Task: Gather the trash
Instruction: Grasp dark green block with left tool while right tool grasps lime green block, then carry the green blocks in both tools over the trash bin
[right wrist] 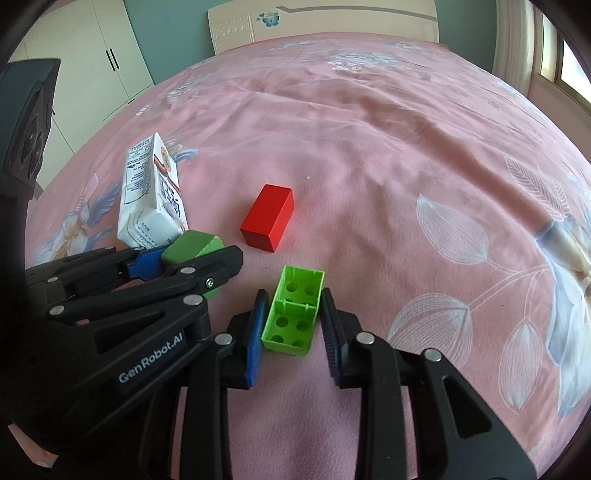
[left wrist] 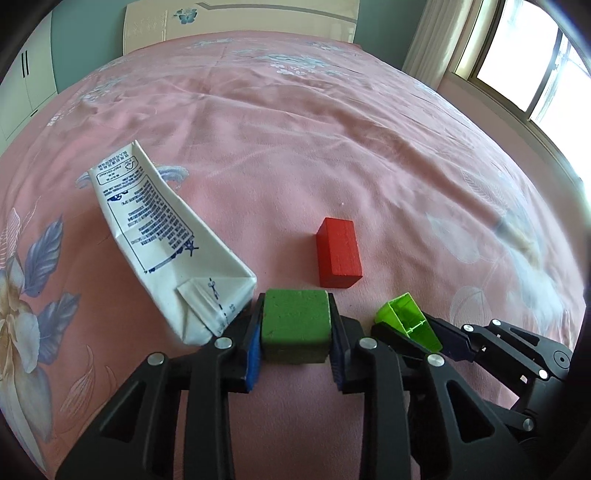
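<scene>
My left gripper is shut on a dark green wooden block, which sits low on the pink bed sheet. Just left of it lies a white milk carton on its side, its near corner beside my left finger. A red block rests a little beyond the green one. In the right wrist view my right gripper is shut on a light green hollow plastic brick, open side facing up. The carton and red block lie further out, and the left gripper is close on the left.
The bed spreads wide beyond the objects, with a cream headboard at the far end. A white wardrobe stands to the left. A curtain and a window are on the right. The two grippers sit nearly side by side.
</scene>
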### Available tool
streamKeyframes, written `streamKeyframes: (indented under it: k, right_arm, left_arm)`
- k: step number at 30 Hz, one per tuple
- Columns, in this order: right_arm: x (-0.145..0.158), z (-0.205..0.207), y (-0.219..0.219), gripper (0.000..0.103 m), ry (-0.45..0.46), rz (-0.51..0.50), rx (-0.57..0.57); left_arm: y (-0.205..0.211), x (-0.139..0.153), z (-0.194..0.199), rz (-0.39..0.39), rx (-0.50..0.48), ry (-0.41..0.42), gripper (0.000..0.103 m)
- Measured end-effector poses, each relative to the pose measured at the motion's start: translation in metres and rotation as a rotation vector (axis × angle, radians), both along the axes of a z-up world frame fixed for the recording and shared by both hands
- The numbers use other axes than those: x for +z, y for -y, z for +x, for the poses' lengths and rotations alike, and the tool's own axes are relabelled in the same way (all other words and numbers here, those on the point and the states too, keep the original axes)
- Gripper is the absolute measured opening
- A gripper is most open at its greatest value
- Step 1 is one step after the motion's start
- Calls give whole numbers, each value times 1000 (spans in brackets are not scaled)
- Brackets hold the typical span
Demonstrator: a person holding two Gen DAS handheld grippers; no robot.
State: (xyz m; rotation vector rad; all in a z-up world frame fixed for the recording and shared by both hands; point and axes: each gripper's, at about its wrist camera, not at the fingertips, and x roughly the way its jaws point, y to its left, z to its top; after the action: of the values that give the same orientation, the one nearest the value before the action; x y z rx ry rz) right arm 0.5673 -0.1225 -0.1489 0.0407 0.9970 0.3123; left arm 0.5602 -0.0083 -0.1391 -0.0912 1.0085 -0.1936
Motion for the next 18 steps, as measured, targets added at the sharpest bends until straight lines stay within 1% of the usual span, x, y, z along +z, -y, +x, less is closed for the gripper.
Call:
streamKeyframes:
  k: [2,8,14,18]
  right_arm:
    - [1,-2,3,23,-2,9,-4]
    - [21,-23,4,23,37,-51,13]
    - [67,-56,12,23,107,-79,25]
    - [103,-82,16,23,155,-96,29]
  left_arm:
    - [-2,2,-2,-4,7,-1,32]
    - [-1,15,-20,13,2,7,32]
    - [4,49,-55,35,-8,39,32]
    - [8,84,-85,51,-15,89,32]
